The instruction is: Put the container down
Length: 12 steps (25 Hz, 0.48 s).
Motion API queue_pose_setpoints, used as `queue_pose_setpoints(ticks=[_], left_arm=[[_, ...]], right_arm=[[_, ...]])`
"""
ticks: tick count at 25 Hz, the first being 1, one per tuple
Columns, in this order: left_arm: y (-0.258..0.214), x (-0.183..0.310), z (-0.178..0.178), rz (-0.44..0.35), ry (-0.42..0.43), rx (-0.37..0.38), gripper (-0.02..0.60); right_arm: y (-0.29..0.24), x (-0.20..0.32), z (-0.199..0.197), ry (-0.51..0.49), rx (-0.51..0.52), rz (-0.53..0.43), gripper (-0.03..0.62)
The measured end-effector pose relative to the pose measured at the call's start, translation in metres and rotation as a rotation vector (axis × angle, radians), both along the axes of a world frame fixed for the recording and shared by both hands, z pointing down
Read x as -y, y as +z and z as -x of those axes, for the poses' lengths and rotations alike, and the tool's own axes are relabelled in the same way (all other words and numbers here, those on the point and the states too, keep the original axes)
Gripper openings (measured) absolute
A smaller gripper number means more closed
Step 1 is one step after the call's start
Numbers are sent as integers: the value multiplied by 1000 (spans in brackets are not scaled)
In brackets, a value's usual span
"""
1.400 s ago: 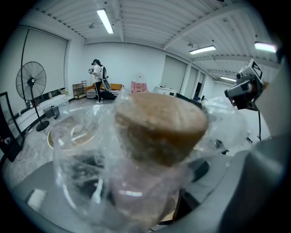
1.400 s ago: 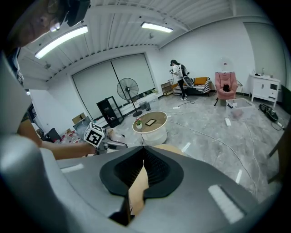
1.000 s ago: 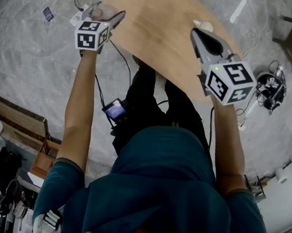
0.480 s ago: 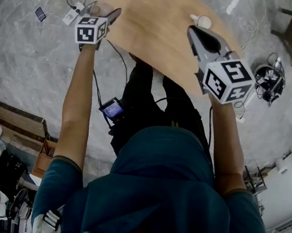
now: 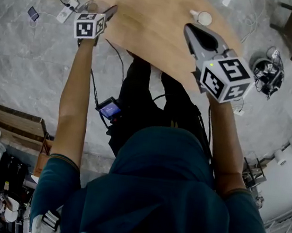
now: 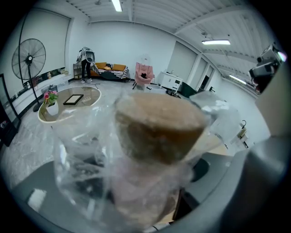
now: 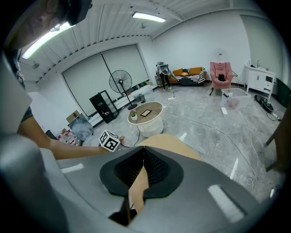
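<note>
Container [image 6: 157, 129] is held in our left gripper [image 5: 99, 12], whose jaws stand wide and press on it from both sides. It is a round tub with a brownish top, and loose clear plastic wrap [image 6: 82, 154] covers it. In the head view it hangs at the left edge of the wooden table [image 5: 148, 17]. We cannot tell if its base already touches the wood.

Our right gripper [image 7: 142, 170] is over the right part of the table. Its jaws are pressed together with nothing between them.

We see three risks:
- The wrap is smooth, so the tub may slide or tilt inside it if we loosen the grip too early.
- The place is very close to the table edge. If part of the base is off the wood, the tub can tip and fall to the floor.
- A fold of plastic may catch on a jaw and pull the tub over when we draw back.

We can read no brand or label on the container. The cubes carry only black and white square markers.
</note>
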<state>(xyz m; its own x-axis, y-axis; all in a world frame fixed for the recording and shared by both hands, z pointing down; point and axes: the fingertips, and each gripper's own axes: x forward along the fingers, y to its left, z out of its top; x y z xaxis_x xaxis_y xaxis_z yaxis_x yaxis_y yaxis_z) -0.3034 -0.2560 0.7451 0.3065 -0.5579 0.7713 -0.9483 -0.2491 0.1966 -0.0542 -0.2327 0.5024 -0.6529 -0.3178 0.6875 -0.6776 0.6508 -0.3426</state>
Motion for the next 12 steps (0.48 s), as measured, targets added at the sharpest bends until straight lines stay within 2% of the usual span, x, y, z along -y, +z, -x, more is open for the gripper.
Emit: queue_pose_setpoints(ticks=[12], left_arm=[[50, 2, 11, 35, 0, 1, 411]], right_arm=[[21, -3, 15, 16, -27, 25, 11]])
